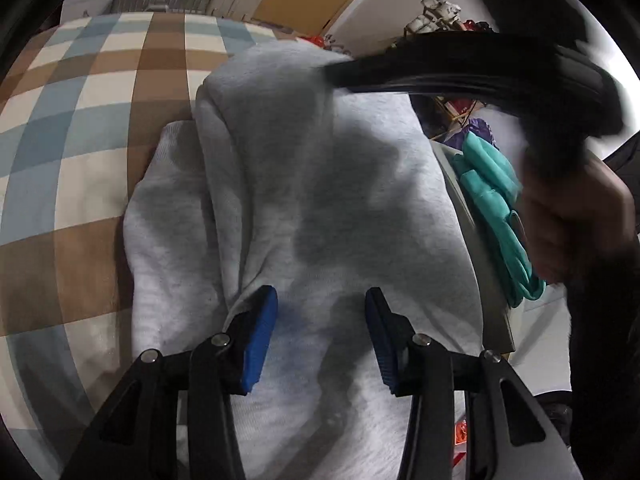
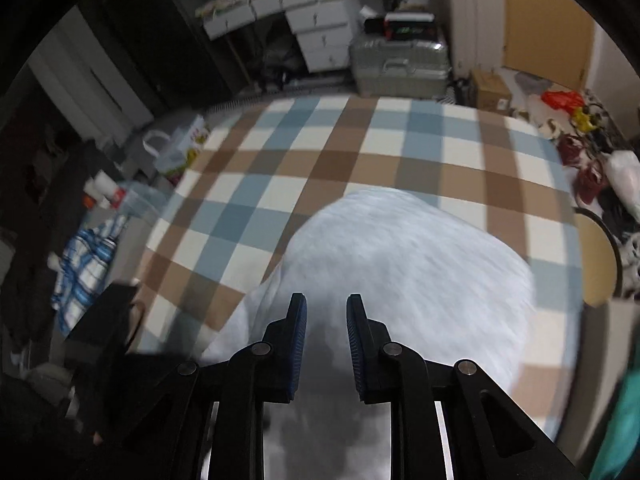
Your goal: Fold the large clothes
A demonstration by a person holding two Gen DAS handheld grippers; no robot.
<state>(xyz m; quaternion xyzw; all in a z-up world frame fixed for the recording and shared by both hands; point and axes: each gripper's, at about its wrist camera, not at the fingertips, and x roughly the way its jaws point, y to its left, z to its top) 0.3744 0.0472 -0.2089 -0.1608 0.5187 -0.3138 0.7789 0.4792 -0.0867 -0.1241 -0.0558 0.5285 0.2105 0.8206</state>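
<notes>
A light grey sweatshirt (image 1: pixel 320 184) lies folded in layers on a bed with a blue, brown and cream checked cover (image 1: pixel 80 128). My left gripper (image 1: pixel 320 336) points down at the near part of the garment. Its blue pads stand apart, with their inner faces bare and flat cloth beneath the gap. In the right wrist view the same grey garment (image 2: pixel 400 264) is blurred on the checked cover (image 2: pixel 320 148). My right gripper (image 2: pixel 326 344) hovers over its near edge, jaws narrow but apart, nothing pinched between them. A hand (image 1: pixel 568 220) and a blurred black gripper body cross the upper right of the left wrist view.
A teal cloth (image 1: pixel 492 208) lies off the bed's right edge. Beyond the far edge stand a grey suitcase (image 2: pixel 400 68), white drawers (image 2: pixel 320 28) and a cardboard box (image 2: pixel 490 90). Bags and clutter (image 2: pixel 176 148) line the left side, and more clutter (image 2: pixel 580 148) lies on the right.
</notes>
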